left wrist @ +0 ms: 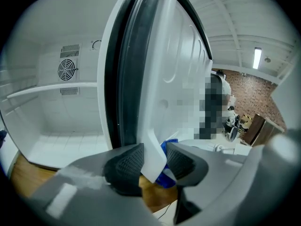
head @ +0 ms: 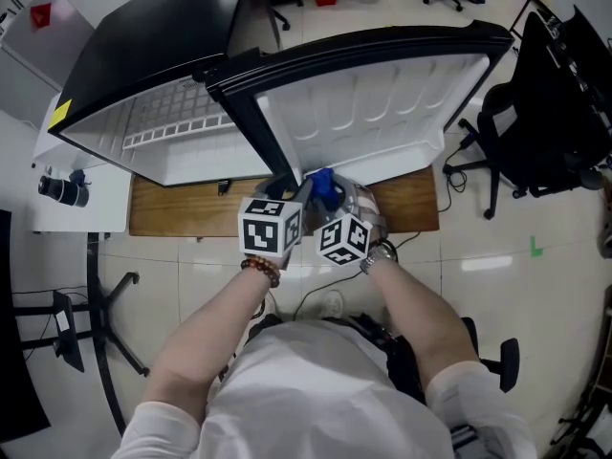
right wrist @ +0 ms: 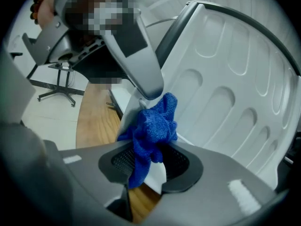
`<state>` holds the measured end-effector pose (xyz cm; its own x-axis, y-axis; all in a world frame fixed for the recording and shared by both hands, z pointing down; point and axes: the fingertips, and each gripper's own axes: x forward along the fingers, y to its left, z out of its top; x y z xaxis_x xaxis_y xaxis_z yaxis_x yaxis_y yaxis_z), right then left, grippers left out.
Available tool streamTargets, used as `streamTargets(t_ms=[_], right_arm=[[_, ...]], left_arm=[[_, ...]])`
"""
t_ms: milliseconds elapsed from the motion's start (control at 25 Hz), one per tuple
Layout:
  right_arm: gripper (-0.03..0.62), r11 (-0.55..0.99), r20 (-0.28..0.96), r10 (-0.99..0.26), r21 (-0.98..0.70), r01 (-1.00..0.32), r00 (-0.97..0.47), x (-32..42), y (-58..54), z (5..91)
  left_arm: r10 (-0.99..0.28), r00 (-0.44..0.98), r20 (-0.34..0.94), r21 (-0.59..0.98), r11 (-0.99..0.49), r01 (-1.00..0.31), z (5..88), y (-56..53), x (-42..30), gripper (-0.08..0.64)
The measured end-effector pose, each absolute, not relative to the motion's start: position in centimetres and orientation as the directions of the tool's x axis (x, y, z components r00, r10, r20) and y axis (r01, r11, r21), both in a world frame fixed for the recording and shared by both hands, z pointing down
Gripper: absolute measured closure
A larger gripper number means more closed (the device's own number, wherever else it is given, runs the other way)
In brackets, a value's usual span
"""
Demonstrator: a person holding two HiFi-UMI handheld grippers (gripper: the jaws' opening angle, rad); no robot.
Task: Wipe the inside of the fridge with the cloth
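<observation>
The fridge (head: 172, 132) stands with its white door (head: 382, 113) swung wide. My left gripper (head: 287, 191) is at the door's lower corner. In the left gripper view this corner (left wrist: 154, 159) sits between the pads of the left gripper (left wrist: 154, 163), which stand slightly apart round it, so that gripper is open. My right gripper (head: 327, 199) is just beside it, shut on a blue cloth (right wrist: 153, 126) that bunches up out of the jaws of the right gripper (right wrist: 148, 161) against the door's inner liner (right wrist: 225, 93). The cloth (left wrist: 165, 178) also peeks from behind the door corner.
Inside the fridge are a white shelf (left wrist: 51, 89) and a round fan vent (left wrist: 67, 69) on the back wall. The fridge rests on a wooden platform (head: 182, 208). A black office chair (head: 535, 132) stands to the right and a white cart (head: 81, 199) to the left.
</observation>
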<state>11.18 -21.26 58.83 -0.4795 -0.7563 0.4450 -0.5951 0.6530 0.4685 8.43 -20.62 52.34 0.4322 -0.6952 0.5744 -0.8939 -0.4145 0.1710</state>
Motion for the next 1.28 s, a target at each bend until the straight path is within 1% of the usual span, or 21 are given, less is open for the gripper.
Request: streamTargets(t_ms=[160,400,680,1280], right_arm=[[0.456,0.658,0.464,-0.751,0.469,-0.589,-0.469,11.3,-22.1,59.7],[0.456,0.647,0.458,-0.76,0.479,-0.593,-0.46,13.2,-22.6,59.8],[0.456,0.59,0.465,-0.8,0.498,-0.635,-0.378,18.8,-24.4,59.9],[0.456,0.407,0.483,-0.863,0.493,-0.769,-0.147,31.5,-28.1,59.8]], left_arm=[[-0.689,0.441,0.575,0.188,-0.413,-0.891,52.4,-20.5,8.4,0.411],[-0.681,0.448,0.579,0.197,-0.417,-0.887,52.3,-20.2,8.3,0.422],[-0.677,0.452,0.582,0.19,-0.427,-0.884,52.4,-19.7,8.1,0.445],[-0.685,0.435,0.584,0.17,-0.421,-0.891,52.3,-19.6,8.1,0.449]])
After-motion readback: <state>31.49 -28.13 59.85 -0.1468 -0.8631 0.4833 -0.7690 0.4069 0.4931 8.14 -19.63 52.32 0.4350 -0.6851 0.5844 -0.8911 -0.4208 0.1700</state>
